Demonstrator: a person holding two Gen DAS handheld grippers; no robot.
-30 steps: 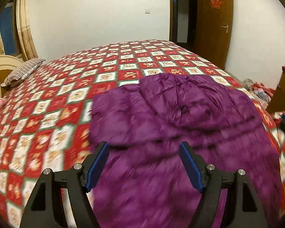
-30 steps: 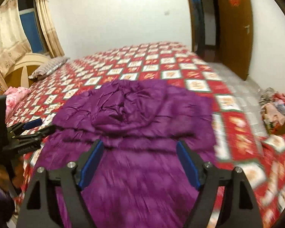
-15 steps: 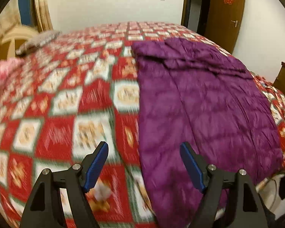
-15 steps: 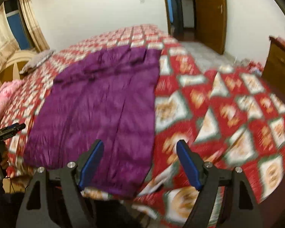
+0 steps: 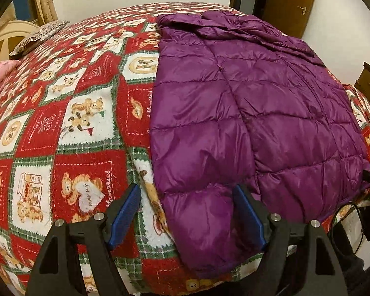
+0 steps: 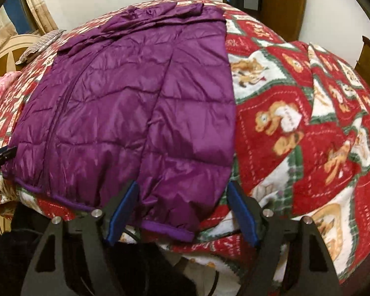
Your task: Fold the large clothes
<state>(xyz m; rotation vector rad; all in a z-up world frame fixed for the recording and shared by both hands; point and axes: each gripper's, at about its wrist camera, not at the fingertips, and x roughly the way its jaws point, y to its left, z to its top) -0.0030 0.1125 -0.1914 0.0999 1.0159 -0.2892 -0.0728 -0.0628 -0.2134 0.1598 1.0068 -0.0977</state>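
- Bedroom with white walls and a brown door [image 5: 291, 2] at the far right; you work over a bed spread with a red teddy-bear patchwork blanket [image 5: 61, 113].
- Your purple down jacket [image 5: 246, 103] lies flat on the blanket, collar end far, hem at the near bed edge, sleeves laid down along its sides.
- Your left gripper [image 5: 186, 215] has its jaws spread wide, straddling the near-left sleeve end without pinching it.
- Your right gripper [image 6: 182, 212] is likewise released, its blue pads either side of the near-right sleeve cuff [image 6: 167, 229], which hangs over the bed edge.
- Risk, as I judge it: the shiny shell looks slippery and puffy, so closing on only the top layer could let it slide out mid-lift.
- Biting too deep could catch the blanket too and drag it along.
- Uneven lifts by your two grippers would skew the fold.
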